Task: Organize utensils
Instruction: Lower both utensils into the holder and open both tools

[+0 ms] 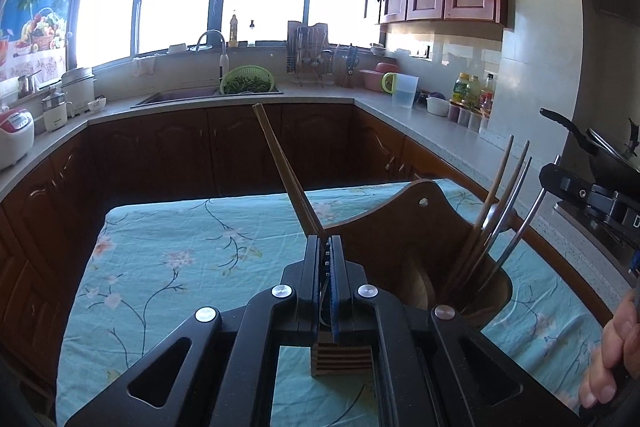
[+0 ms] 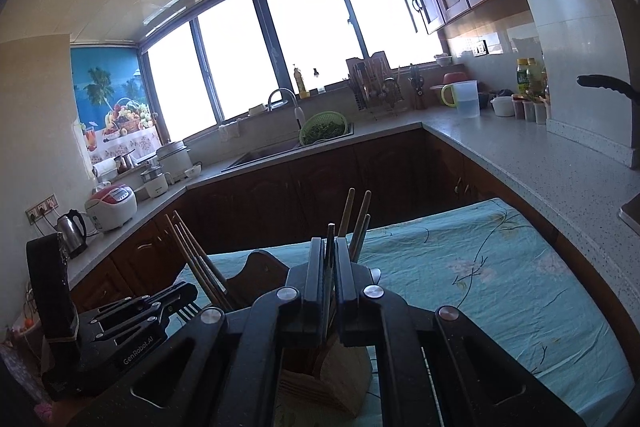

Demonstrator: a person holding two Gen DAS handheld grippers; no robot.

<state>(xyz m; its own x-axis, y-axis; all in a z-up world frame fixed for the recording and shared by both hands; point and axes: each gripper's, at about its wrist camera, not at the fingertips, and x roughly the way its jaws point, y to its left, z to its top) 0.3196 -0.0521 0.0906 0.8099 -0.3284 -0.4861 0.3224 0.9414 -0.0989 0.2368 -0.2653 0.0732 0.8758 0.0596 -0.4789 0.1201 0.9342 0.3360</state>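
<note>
From my left wrist, my left hand-held gripper is clamped on chopsticks slanting up-left above the wooden holder on the desk; forks lean inside it. From my right wrist, my right hand-held gripper pinches a dark utensil over the holder.

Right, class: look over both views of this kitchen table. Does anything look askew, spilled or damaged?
Nothing is spilled or broken. The chopsticks in the left claw slant up to the left, because they are held and not yet in the wooden holder. The right claw grips a thin dark utensil over it.
</note>
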